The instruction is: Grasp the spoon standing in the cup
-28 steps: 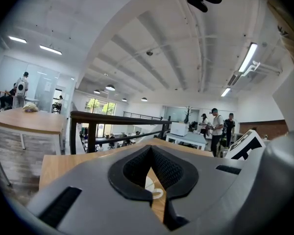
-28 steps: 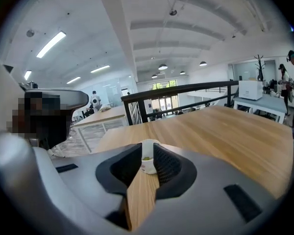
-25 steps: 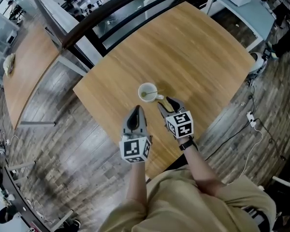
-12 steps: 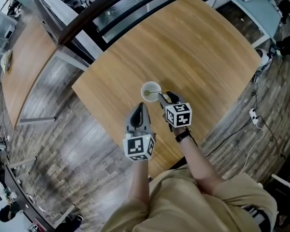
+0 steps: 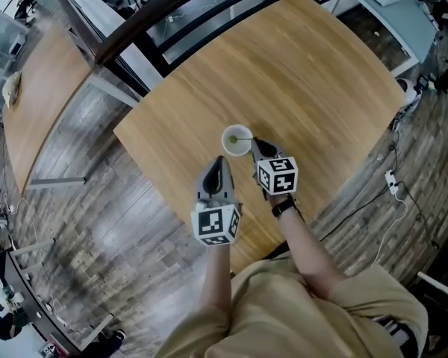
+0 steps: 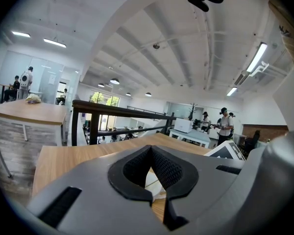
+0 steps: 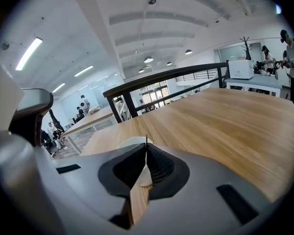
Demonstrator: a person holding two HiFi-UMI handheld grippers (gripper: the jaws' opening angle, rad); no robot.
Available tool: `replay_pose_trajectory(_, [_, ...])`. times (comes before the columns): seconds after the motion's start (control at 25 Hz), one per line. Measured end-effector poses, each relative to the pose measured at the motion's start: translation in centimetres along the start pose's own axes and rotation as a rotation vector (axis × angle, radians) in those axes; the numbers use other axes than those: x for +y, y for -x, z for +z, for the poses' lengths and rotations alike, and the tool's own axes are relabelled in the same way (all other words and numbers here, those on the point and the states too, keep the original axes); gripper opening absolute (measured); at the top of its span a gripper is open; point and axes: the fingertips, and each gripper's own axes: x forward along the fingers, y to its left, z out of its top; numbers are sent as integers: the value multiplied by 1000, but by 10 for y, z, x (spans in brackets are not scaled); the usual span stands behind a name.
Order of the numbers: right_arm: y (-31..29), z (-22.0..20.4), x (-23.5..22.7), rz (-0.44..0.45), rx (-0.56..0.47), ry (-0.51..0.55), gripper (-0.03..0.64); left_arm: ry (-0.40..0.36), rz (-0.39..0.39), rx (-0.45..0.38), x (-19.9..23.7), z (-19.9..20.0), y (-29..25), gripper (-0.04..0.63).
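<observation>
Pinching the spoon (image 5: 244, 139) by its thin handle, the right gripper (image 7: 146, 148) has its jaws pressed together at the tips, with the handle poking up between them. Spoon stands in the white cup (image 5: 226, 142), leaning right toward that gripper. Left gripper (image 6: 151, 150) also has its jaws closed tip to tip, holding nothing, just near-left of the cup. Cup sits on the wooden table (image 5: 306, 73), toward its near edge. Black railing (image 5: 157, 13) runs along the table's far-left side; second table (image 5: 45, 88) further left.
</observation>
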Motion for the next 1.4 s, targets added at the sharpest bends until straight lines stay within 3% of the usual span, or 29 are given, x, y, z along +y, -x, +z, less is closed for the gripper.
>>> replay_pose_trajectory(0.56, [63,31,19,-22,-90,102,17,-61,-10,-26,-21,19,35,12])
replay_pose_trajectory(0.8, [108,44,42,9,-152,156,17,-68,2,-37,-29,33,56,12])
replay_pose_trajectory(1.4, [215,89,89,-24,-332,274,17,-136,1,-143,-50,77,129,12])
